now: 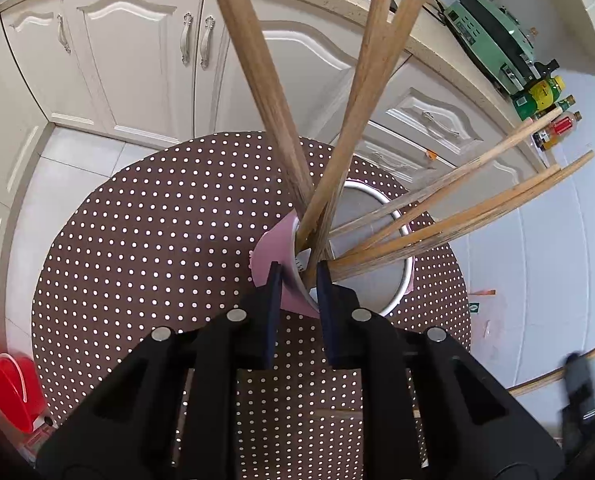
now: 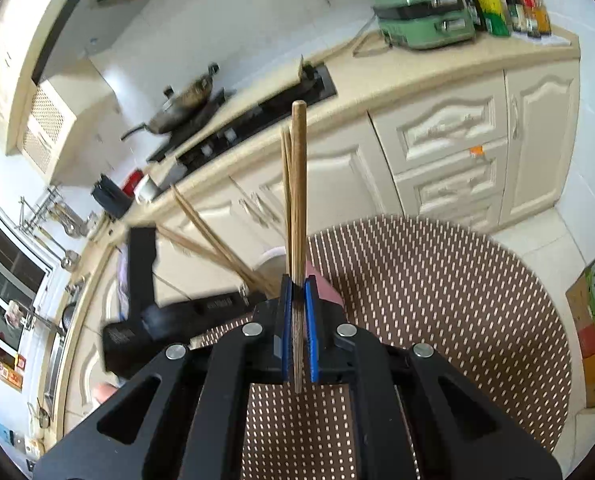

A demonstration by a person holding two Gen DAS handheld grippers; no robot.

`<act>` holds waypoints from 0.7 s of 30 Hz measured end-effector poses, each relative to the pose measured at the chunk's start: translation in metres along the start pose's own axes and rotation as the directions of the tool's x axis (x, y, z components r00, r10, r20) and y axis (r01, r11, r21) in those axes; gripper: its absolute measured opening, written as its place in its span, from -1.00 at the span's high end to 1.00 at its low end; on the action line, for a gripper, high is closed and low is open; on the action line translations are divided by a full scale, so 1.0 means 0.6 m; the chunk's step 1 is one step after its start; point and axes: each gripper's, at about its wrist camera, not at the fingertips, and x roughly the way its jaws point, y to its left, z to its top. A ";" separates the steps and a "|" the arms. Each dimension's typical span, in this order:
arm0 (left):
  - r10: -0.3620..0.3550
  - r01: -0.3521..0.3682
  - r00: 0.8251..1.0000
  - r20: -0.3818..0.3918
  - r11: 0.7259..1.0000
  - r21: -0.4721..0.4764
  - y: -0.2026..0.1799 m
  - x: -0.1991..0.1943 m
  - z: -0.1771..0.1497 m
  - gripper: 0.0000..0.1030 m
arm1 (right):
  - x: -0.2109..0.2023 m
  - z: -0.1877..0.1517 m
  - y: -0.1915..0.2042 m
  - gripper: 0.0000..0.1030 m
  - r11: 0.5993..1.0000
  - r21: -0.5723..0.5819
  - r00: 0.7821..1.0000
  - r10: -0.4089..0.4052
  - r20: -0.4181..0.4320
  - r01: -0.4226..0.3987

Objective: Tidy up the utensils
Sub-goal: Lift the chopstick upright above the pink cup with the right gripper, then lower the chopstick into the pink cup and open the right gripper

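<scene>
A pink paper cup with a white inside stands on the round brown polka-dot table and holds several wooden chopsticks fanned outward. My left gripper straddles the cup's near rim, one finger outside and one inside, shut on the wall. My right gripper is shut on a pair of chopsticks that point away from the camera. It hangs over the table, to the right of the cup. In the left wrist view it shows blurred at the lower right.
White kitchen cabinets and a counter curve behind the table. On the counter are a green appliance, bottles and a stove with a wok. A red heart-shaped item lies at the left; a cardboard box stands on the floor.
</scene>
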 end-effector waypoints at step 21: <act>0.048 -0.049 0.999 0.020 0.999 0.024 -0.001 -0.006 -0.007 0.69 | 0.152 0.059 0.068 0.90 0.969 -0.243 0.999 -0.025 0.033 0.032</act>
